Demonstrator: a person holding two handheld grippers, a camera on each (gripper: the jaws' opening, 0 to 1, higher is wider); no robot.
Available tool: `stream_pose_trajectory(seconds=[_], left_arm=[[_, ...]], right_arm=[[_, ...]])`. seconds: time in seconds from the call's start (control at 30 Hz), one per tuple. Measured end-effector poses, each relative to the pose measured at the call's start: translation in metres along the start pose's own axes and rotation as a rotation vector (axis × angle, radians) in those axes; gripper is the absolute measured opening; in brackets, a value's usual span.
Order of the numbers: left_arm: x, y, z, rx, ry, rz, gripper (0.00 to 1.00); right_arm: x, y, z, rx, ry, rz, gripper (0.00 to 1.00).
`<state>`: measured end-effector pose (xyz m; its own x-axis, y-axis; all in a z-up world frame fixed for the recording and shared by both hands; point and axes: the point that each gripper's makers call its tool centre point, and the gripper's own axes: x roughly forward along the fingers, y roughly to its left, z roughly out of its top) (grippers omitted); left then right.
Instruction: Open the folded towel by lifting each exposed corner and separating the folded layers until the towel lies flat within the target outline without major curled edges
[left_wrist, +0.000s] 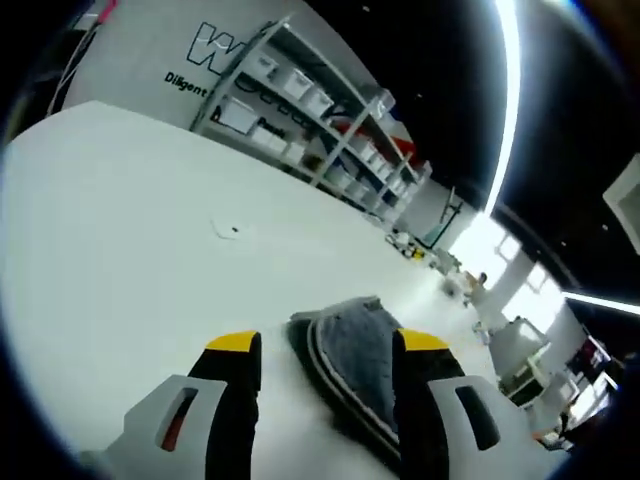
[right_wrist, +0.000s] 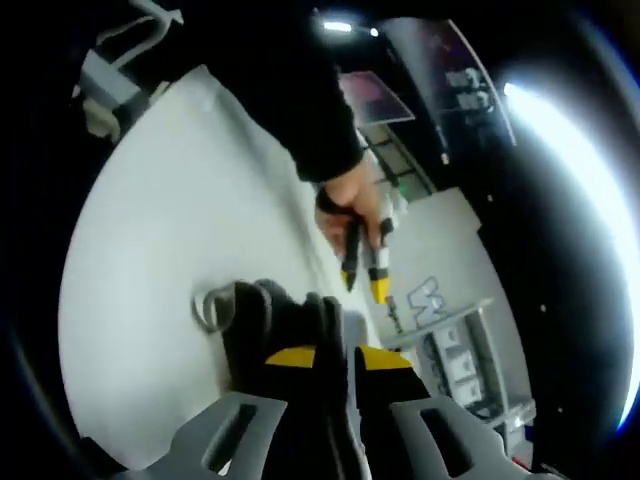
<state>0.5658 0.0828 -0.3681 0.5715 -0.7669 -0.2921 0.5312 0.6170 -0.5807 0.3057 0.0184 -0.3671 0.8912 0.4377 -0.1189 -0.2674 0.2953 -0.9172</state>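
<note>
Item: grey folded cloth towel with pale piped edging (left_wrist: 352, 358), lower centre of the left gripper view, lying on the white tabletop (left_wrist: 120, 230); in the right gripper view the same towel (right_wrist: 270, 318) appears as a dark bunched mass at lower centre, one pale rolled edge curling at its left

Left gripper, black jaws with yellow tips (left_wrist: 328, 345): jaws spread wide, straddling the towel's near end, nothing held; seen also at centre of the right gripper view (right_wrist: 362, 272), gripped by a person's hand (right_wrist: 350, 205) in a dark sleeve

Right gripper (right_wrist: 328, 356): yellow tips nearly together over the dark cloth; whether it pinches a layer cannot be told

Target outline: not discernible

Progress, as judged: early; layers look stacked and unseparated, spreading and flattening remain

Background: grey metal shelving with white bins (left_wrist: 320, 110), upper centre
</note>
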Motion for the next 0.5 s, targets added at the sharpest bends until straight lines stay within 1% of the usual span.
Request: stream_pose_trajectory(seconds=[0.03,0.1,0.17,0.27,0.37,0.43,0.5], left_arm=[[0.001,0.002,-0.001,-0.006,0.004,0.002,0.45],[0.005,0.004,-0.002,-0.022,0.007,0.004,0.44],[0.008,0.002,-0.005,-0.02,0.027,-0.005,0.44],[0.014,-0.001,-0.01,-0.013,0.059,-0.02,0.44],[0.018,0.0,-0.012,-0.014,0.063,-0.018,0.39],[0.021,0.002,-0.011,-0.021,0.058,-0.016,0.34],[0.024,-0.001,-0.013,-0.03,0.065,-0.031,0.32]], right_arm=[[0.001,0.002,-0.001,0.004,0.006,0.001,0.09],[0.002,0.005,-0.003,0.016,0.017,0.002,0.07],[0.001,0.006,-0.003,0.035,0.025,0.0,0.06],[-0.001,0.006,0.0,0.025,0.029,-0.01,0.06],[-0.003,0.008,-0.001,0.047,0.042,-0.006,0.06],[-0.003,0.008,-0.003,0.054,0.051,-0.006,0.06],[-0.003,0.007,-0.004,0.064,0.055,-0.01,0.06]])
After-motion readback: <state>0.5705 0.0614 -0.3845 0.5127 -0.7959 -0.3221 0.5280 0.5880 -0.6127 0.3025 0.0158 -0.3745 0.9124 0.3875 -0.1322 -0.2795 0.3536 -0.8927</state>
